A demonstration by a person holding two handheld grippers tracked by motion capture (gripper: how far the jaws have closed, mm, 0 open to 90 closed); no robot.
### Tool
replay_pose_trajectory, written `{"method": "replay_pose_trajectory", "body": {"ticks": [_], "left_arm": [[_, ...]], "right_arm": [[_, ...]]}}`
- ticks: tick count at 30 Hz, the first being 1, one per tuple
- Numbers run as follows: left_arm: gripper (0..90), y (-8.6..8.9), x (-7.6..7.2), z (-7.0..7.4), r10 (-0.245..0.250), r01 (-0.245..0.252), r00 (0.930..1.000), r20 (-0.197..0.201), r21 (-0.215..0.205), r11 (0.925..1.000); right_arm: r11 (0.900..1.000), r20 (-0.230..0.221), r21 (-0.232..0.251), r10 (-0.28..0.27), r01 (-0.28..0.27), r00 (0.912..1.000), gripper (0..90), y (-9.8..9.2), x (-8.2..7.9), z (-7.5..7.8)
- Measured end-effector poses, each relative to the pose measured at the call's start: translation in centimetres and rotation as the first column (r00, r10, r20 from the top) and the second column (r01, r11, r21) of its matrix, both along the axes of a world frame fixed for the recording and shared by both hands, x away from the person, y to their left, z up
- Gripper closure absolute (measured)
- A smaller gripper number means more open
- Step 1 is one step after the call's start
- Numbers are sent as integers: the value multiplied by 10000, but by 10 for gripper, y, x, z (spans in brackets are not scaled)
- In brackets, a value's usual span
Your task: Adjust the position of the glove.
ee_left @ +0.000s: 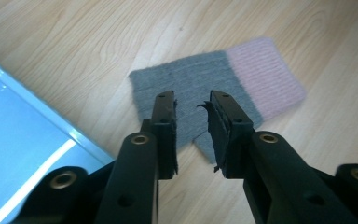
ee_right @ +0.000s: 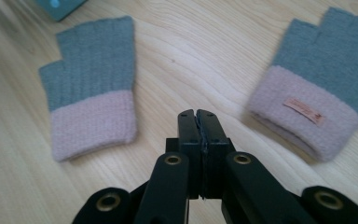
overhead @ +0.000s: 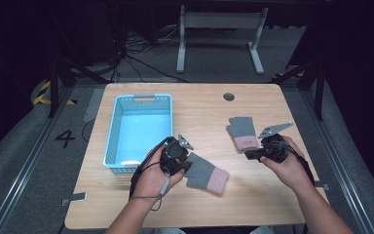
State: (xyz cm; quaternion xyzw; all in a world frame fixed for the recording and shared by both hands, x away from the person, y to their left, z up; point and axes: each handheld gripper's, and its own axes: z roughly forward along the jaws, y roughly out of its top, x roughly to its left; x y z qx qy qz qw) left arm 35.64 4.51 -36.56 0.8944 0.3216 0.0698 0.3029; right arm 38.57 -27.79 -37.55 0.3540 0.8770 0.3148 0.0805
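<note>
The left gripper [ee_left: 193,105] has its fingers [ee_left: 164,119] parted by a modest gap and holds nothing; they hang just over the grey part of the near glove [ee_left: 205,77], poised above its edge. The right gripper [ee_right: 198,122] has its fingers [ee_right: 186,128] pressed flat together with nothing between them, aimed at the bare wood between the two gloves.

Both gloves are fingerless knits, grey with a pink cuff. In the high view the near glove [overhead: 205,171] lies flat toward the table's near edge, a little left of centre, its cuff pointing right. The far glove [overhead: 241,131] lies right of centre, about midway between the near and far edges, just beside the right gripper [overhead: 253,155]; its cuff carries a small sewn label.

They should handle as light, soft and limp things: the wool will sag and fold when lifted, and will not slip much against the finger pads. The doubled pink cuff looks like the thickest, firmest place to pinch; a grip on a thin grey edge may take one layer only.

A light blue basket [overhead: 111,146] stands on the table's left half, near the left gripper [overhead: 177,158], and looks empty.
</note>
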Motion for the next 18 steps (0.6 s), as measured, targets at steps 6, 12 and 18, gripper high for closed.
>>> {"method": "replay_pose_trajectory", "body": {"ticks": [6, 12, 18], "left_arm": [[720, -1, -2, 3, -363, 363, 9993, -19, -5, 9993], [766, 1, -2, 5, -411, 410, 9990, -160, -43, 9991], [776, 3, -1, 5, -584, 576, 9974, -421, -208, 9981]], "right_arm": [[9985, -86, 294, 461, -458, 9989, 900, 11, -8, 3], [9920, -229, 424, 1197, -1186, 9925, 900, 32, -16, 1], [9816, -551, 512, 1865, -1838, 9809, 900, 52, -21, -9]]}}
